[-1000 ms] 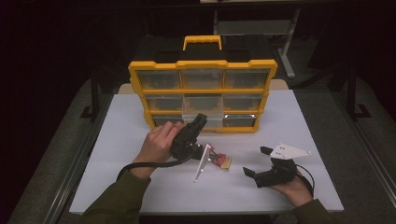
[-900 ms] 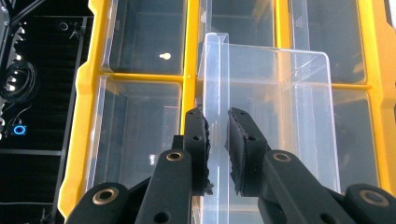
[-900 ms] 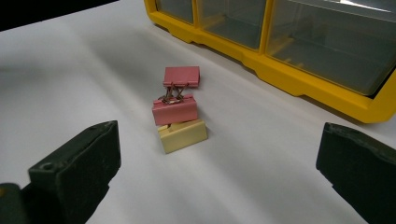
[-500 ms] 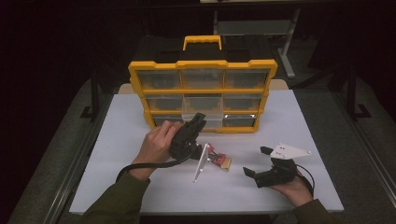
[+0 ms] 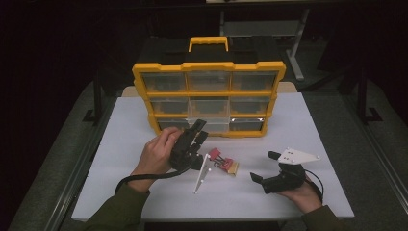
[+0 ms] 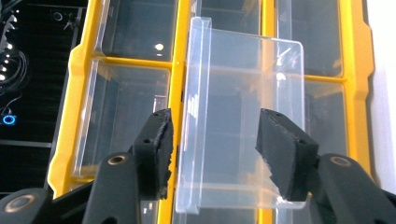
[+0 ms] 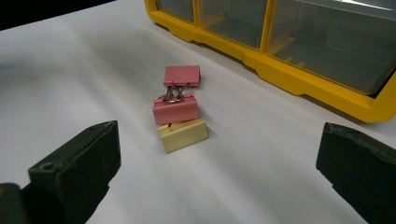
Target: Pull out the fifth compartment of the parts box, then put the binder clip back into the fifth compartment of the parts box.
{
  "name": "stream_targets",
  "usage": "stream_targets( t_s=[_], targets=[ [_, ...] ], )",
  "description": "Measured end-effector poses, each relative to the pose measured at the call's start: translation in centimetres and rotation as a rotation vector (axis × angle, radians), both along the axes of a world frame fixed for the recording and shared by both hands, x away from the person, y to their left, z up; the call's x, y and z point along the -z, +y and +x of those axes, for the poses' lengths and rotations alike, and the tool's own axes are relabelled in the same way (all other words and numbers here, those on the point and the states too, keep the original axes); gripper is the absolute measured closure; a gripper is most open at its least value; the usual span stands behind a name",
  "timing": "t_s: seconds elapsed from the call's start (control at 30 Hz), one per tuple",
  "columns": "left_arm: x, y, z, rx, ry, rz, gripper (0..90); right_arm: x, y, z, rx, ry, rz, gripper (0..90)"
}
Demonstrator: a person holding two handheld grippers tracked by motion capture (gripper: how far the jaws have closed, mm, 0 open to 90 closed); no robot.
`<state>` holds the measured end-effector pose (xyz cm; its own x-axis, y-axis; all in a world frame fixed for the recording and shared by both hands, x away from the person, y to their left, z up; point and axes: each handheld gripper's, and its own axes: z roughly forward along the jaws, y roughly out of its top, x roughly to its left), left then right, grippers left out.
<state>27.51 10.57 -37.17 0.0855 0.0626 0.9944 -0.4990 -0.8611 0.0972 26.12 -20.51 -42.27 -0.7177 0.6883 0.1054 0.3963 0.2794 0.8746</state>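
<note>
At the yellow organizer (image 5: 209,86), bottom row middle, clear drawer (image 6: 243,126) sits pulled out between left gripper (image 6: 212,140) jaws, just opening, apart. Light, slick, thin plastic; pinch the front lip.

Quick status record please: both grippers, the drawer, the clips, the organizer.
left gripper: jaws have just been opening; pads stand off the drawer's sides
drawer: clear, pulled partway out of the organizer, between the left jaws
organizer: yellow, upright at the table's far side
clips: two pink, one yellow, bunched on the table before the organizer
right gripper: open, aimed at the clips, apart from them
</note>
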Motion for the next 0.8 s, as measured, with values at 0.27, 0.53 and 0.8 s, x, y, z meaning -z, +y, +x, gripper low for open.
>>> stream_targets(
  t_s=[0.27, 0.53, 0.8],
  targets=[
    [1.1, 0.8, -0.7, -0.011, 0.026, 0.000, 38.8, 0.0, 0.1, 0.0, -0.001, 0.002, 0.001, 0.0],
    [2.0, 1.6, -1.3, -0.017, 0.043, -0.004, 34.8, 0.0, 0.0, 0.0, -0.001, -0.005, -0.002, 0.0],
    [3.2, 2.3, -1.8, -0.020, 0.061, 0.001, 29.5, 0.1, 0.0, 0.1, -0.002, -0.002, -0.001, 0.0]
  ],
)
